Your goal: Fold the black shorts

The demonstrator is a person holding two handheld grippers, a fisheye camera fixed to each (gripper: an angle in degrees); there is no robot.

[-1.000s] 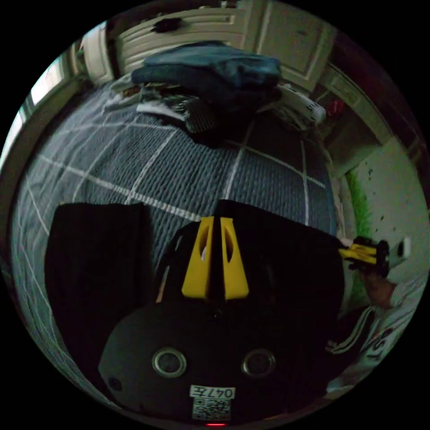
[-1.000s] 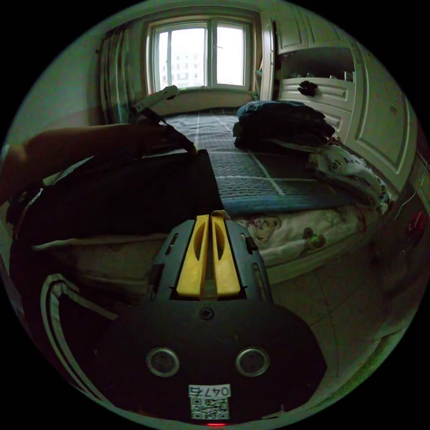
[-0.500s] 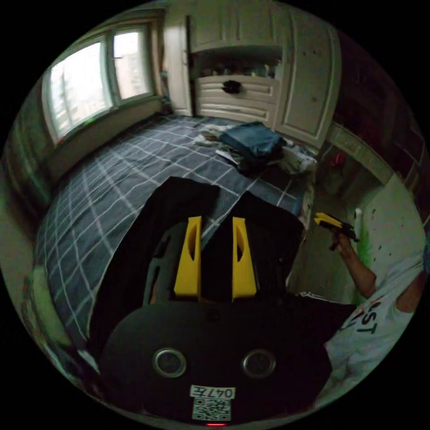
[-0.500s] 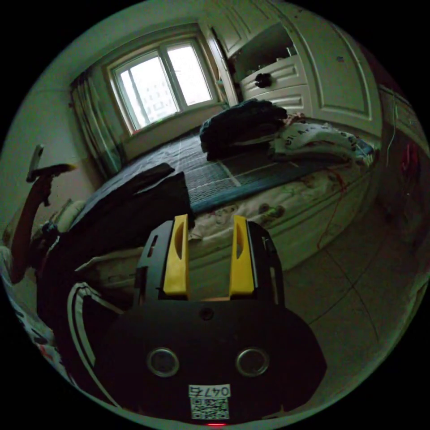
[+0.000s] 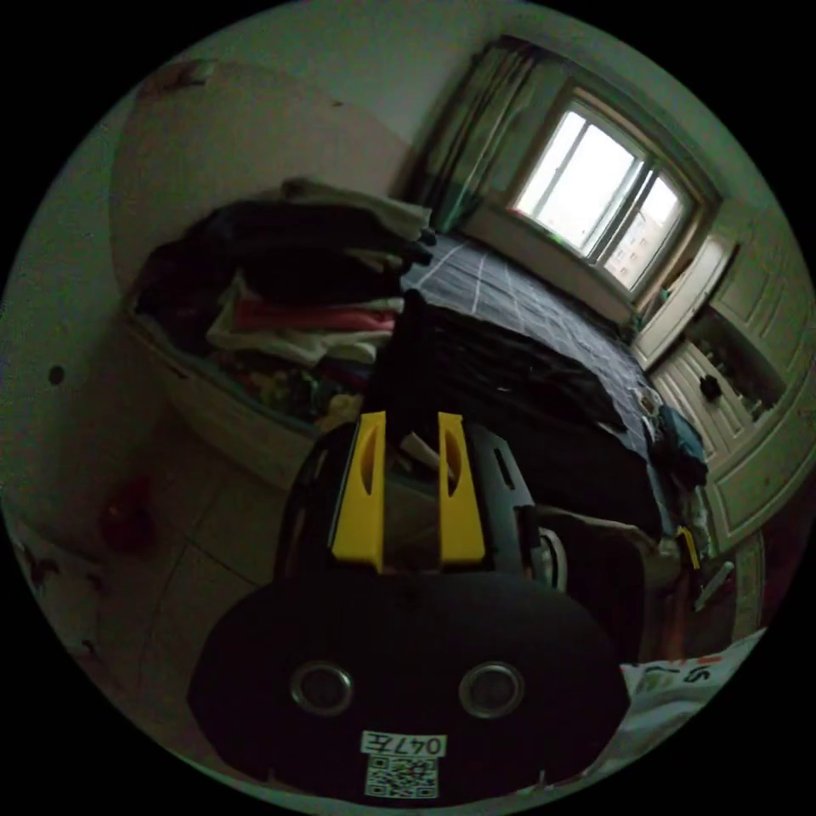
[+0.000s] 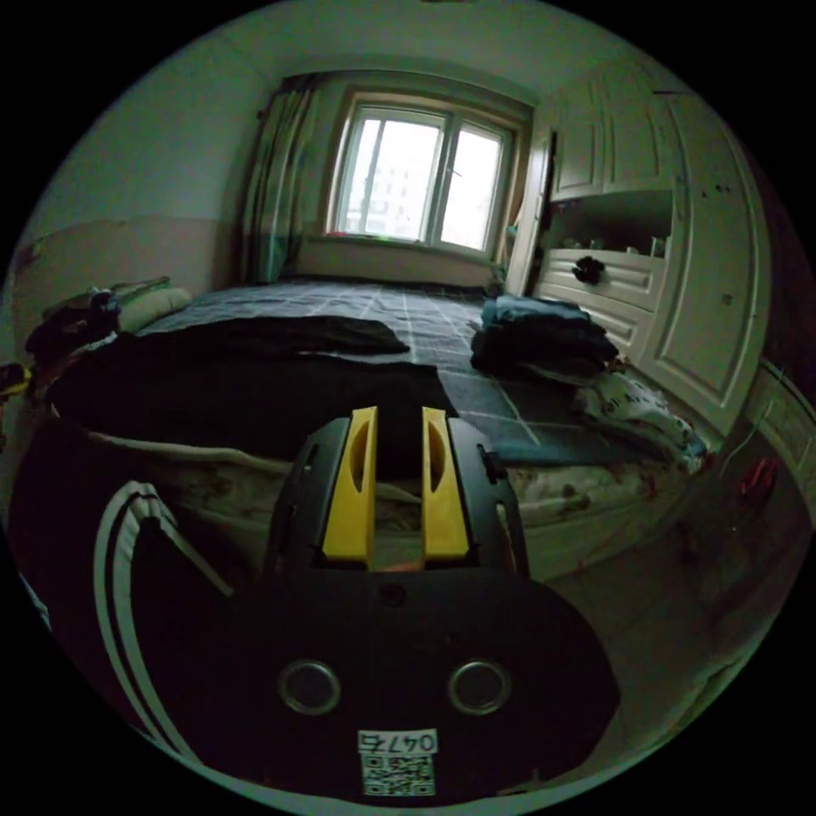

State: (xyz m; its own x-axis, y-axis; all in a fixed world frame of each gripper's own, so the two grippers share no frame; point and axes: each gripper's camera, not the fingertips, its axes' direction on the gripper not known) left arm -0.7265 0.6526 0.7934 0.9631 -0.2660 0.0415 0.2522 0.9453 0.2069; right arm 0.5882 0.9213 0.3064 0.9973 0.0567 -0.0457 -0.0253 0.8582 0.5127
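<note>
The black shorts [image 6: 255, 387] lie spread flat on the bed's near part, close to its edge; in the left gripper view the shorts [image 5: 518, 391] stretch along the bed beyond my jaws. My left gripper [image 5: 410, 418] hangs open off the bed's corner, nothing between its yellow fingers [image 5: 364, 476]. My right gripper [image 6: 398, 412] is held open in front of the bed edge, short of the shorts and holding nothing. The right gripper [image 5: 688, 548] also appears small at the lower right of the left gripper view.
The bed has a dark checked cover [image 6: 408, 306]. A stack of folded clothes [image 6: 535, 340] and a white garment [image 6: 637, 408] lie on its right side. Another heap of clothes [image 5: 314, 272] sits at the bed's other end. The person's striped trousers [image 6: 127, 544] stand left; tiled floor [image 6: 663, 595] right.
Both grippers were shut on the shorts a second ago; they have opened, let go and drawn back from the bed. The shorts now rest flat on the cover.
</note>
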